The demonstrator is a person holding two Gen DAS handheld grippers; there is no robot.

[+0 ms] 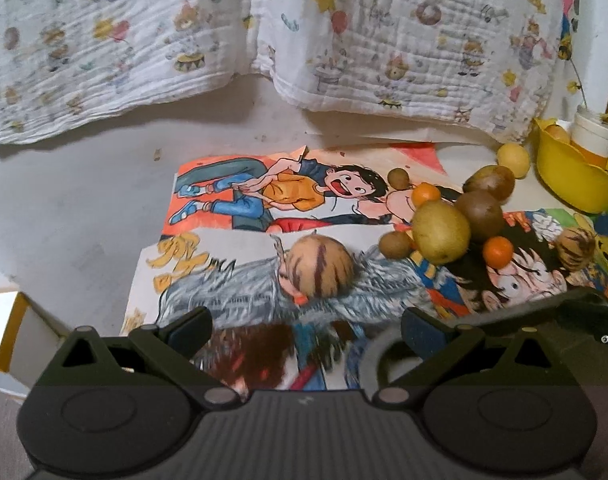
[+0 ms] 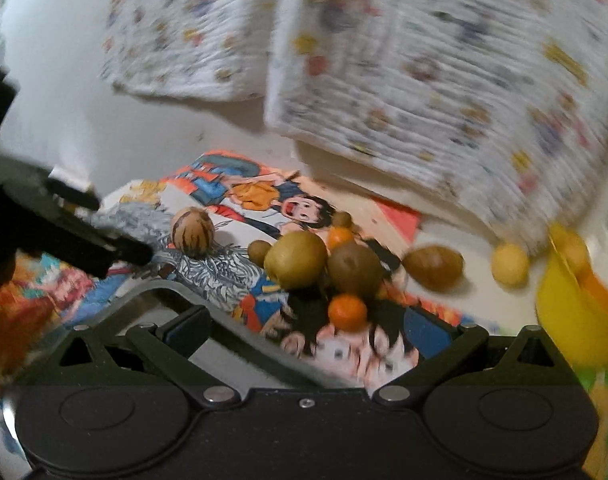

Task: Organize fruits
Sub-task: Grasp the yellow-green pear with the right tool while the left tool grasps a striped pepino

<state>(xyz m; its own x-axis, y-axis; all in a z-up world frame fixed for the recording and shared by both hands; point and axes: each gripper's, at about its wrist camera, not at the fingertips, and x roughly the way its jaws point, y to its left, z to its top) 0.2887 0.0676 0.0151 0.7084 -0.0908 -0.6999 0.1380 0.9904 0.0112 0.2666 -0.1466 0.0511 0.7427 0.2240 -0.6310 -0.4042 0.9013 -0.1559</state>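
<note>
Both my left claw (image 1: 305, 326) and right claw (image 2: 304, 330) gape wide, empty. The fruit cluster (image 1: 459, 220) sits toward the worktop's right edge beside the yellow bowl (image 1: 571, 176); a clumsy nudge could roll pieces off.

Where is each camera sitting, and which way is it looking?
Left wrist: sits on the left gripper, looking forward and down over the cartoon posters at the fruit pile, yellow bowl and patterned cloth; its own open fingers show below.
Right wrist: sits on the right gripper, facing the fruit pile closer and blurrier; its open fingers show, and the left gripper at left.
Shared: the striped fruit, fruit pile, posters, bowl, cloth.
</note>
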